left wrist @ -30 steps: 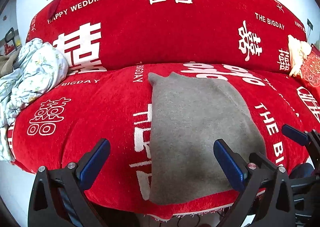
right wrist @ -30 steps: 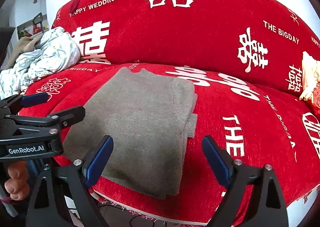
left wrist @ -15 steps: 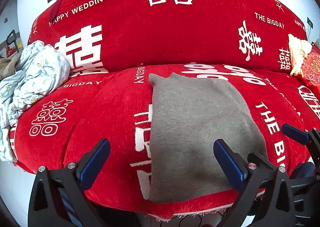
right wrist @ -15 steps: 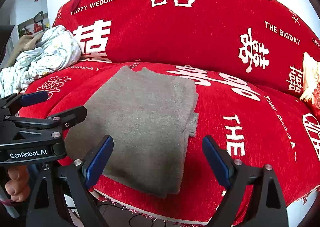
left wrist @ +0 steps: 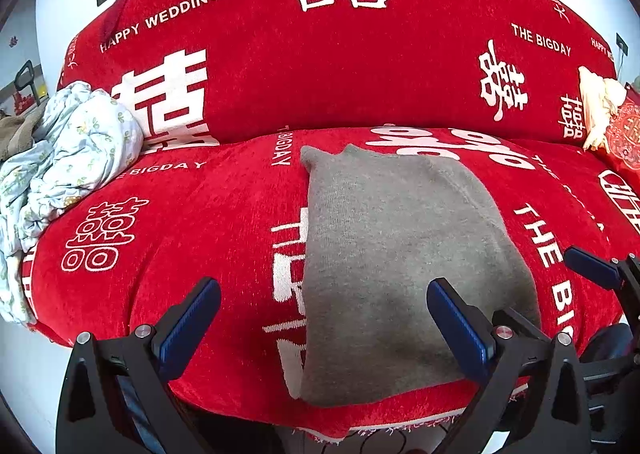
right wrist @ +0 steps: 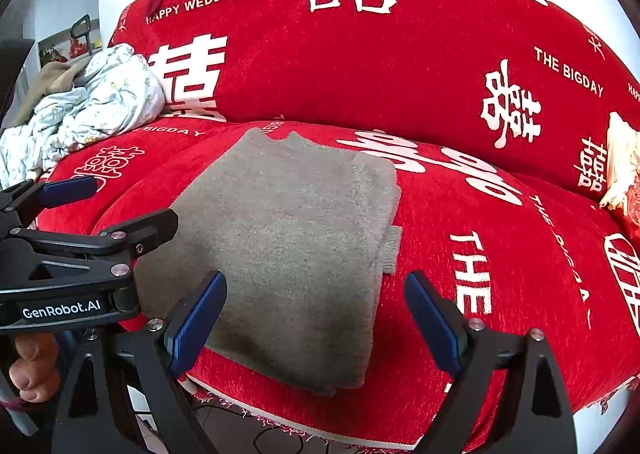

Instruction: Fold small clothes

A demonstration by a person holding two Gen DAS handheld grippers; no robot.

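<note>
Red sofa cover (left wrist: 224, 238) with white wedding lettering fills both views. Ahead of my released left fingers (left wrist: 320, 318) and right fingers (right wrist: 316, 306) lies the folded grey knitted garment (right wrist: 292, 246), ungrasped. I judge a one-layer pinch would undo its fold.

The pale floral bundle (left wrist: 68, 150) runs off the left edge, and the left tool (right wrist: 132, 210) hides the grey garment's (right wrist: 288, 254) near-left corner (right-wrist view).

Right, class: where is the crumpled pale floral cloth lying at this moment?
In both wrist views the pale floral cloth lies bunched at the far left, against the sofa's red backrest, well left of the folded grey garment.
</note>
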